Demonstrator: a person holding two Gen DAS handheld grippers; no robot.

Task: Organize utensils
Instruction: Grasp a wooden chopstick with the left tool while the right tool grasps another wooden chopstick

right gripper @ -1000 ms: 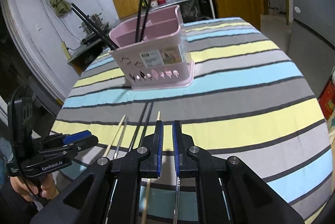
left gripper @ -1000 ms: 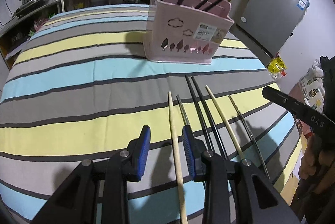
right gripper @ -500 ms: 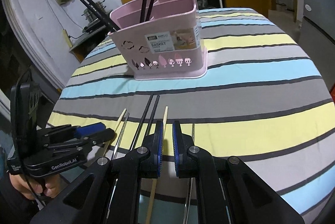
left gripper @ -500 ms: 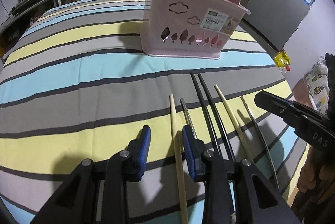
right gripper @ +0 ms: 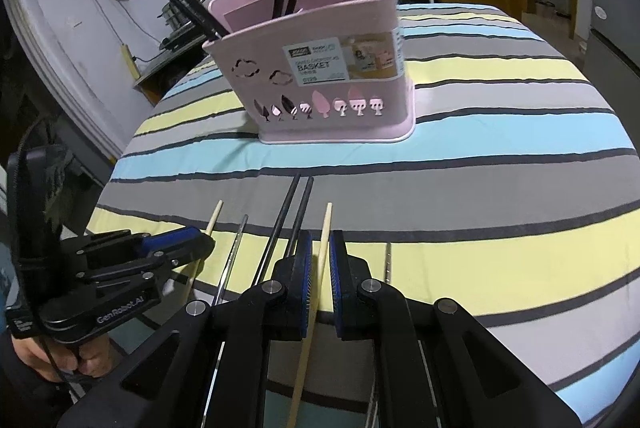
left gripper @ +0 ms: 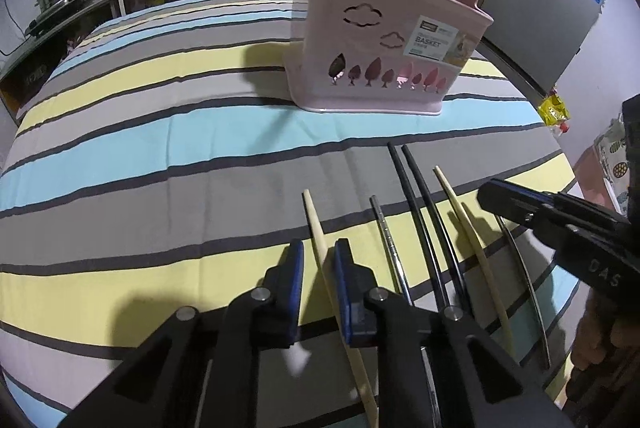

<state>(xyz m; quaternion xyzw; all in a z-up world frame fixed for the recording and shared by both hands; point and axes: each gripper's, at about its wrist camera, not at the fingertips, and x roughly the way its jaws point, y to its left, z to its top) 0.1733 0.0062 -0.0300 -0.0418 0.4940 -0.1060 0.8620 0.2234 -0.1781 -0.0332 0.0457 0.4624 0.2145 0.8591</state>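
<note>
- A kitchen-like room is seen behind a table covered in a striped cloth [left gripper: 160,132] of grey, yellow and blue bands; a pink plastic basket [left gripper: 384,40] with cut-out trees and clouds stands toward the far side, black chopsticks already leaning in its compartments.
- Six chopsticks are laid in a row near the front edge, well apart from the basket.
- The left gripper [left gripper: 319,260] is closing around the leftmost pale wooden chopstick [left gripper: 316,224]; a small gap is still seen beside each blue pad.
- The right gripper [right gripper: 320,256] is held narrow around the other wooden chopstick [right gripper: 326,228], apparently without pressing it.
- A thin, smooth, round stick may roll or pivot if pinched off-centre, and the neighbouring black pair [right gripper: 288,216] or the steel chopstick [left gripper: 386,228] may be nudged by the jaws.
</note>
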